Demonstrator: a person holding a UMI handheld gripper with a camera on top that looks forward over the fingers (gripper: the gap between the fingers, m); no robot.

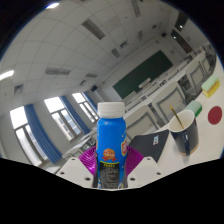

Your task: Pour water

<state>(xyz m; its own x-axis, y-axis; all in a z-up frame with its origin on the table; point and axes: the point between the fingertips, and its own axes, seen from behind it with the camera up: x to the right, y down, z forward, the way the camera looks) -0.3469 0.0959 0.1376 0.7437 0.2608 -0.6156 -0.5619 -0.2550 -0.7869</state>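
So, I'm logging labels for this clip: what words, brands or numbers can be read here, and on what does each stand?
Nothing can be read as words.
Blue bottle, white-capped, held between the hand-held gripper fingers: an orange and white label mark, too blurred to read.
Dark paper cup with a stick in it, beyond the fingers: no print visible.
Green board on the far wall: no writing to make out.

Pale table (160,150); dark cup (184,132) w/ stick; red disc (213,115) beside.

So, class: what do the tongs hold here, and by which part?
The tongs grip the blue bottle by its lower body, both pads pressing its sides.
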